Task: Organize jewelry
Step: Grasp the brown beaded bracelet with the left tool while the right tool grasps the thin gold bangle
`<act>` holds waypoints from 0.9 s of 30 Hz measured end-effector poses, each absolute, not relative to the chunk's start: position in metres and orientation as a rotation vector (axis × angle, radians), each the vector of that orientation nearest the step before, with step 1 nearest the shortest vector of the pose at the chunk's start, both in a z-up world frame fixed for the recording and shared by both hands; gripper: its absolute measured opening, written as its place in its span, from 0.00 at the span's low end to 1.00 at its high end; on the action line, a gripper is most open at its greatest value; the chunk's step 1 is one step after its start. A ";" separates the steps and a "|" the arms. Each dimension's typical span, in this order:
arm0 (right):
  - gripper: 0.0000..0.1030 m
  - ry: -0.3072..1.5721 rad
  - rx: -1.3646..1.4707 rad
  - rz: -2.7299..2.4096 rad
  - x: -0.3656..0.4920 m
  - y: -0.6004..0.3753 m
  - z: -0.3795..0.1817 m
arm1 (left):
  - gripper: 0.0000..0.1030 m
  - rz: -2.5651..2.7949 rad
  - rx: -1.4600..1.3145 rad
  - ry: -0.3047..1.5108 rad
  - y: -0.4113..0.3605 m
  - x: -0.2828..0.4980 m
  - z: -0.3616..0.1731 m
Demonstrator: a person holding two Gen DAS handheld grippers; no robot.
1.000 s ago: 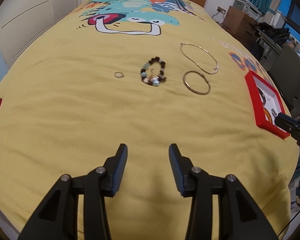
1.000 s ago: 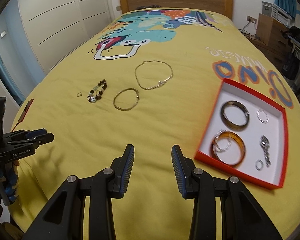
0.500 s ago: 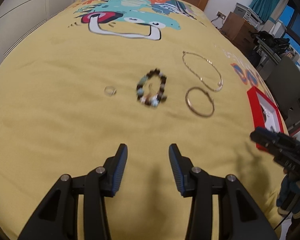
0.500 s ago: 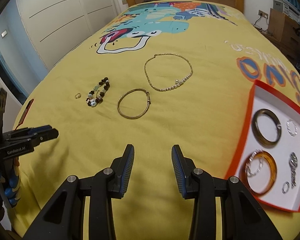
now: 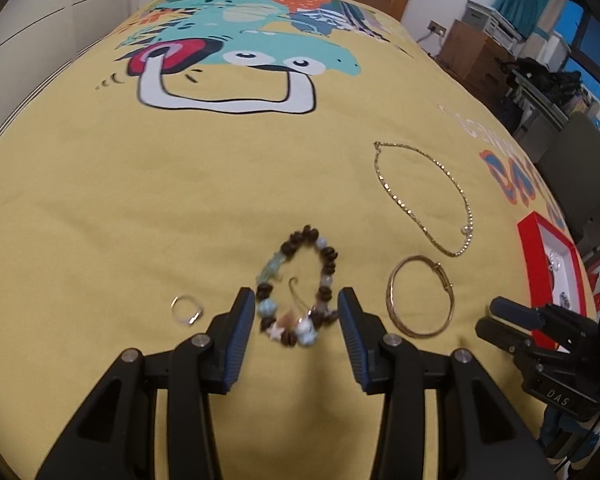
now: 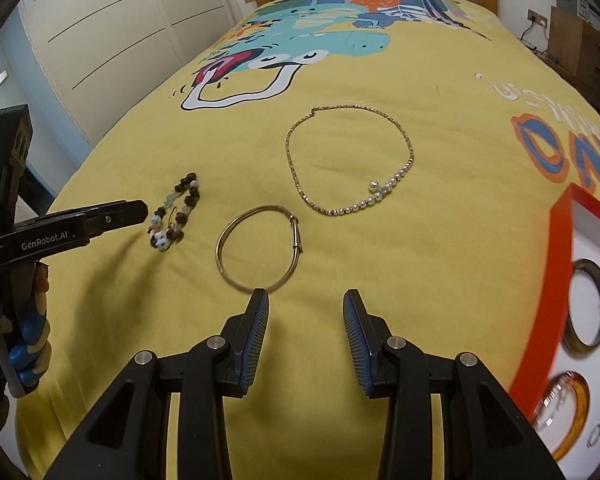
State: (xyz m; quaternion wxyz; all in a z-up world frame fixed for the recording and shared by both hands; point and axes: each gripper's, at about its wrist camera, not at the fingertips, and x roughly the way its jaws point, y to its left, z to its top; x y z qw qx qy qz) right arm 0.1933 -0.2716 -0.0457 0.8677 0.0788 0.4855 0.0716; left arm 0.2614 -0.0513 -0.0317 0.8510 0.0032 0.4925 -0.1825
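On yellow bedspread (image 5: 100,208) | knobbly beaded bracelet (image 5: 300,284), smooth gold bangle (image 6: 260,248) | left gripper (image 5: 298,308), right gripper (image 6: 305,304) both parted, empty

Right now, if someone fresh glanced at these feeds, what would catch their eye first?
Probably the loose jewelry on the yellow bedspread: a beaded bracelet framed by the open left gripper, a gold bangle just ahead of the open right gripper, and a chain necklace beyond it. Next, the red-rimmed box at the right, already holding bangles and rings.
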 end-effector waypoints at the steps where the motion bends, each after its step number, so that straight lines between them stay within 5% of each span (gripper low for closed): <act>1: 0.37 1.017 0.170 0.151 0.196 -0.272 -0.047 | 0.40 -0.386 0.012 1.041 -0.053 0.265 -0.035; 16: 0.38 1.035 0.180 0.167 0.234 -0.258 -0.071 | 0.45 -0.404 0.065 1.074 -0.072 0.289 -0.070; 27: 0.28 1.056 0.028 0.127 0.248 -0.239 -0.085 | 0.40 -0.369 0.114 1.059 -0.082 0.283 -0.073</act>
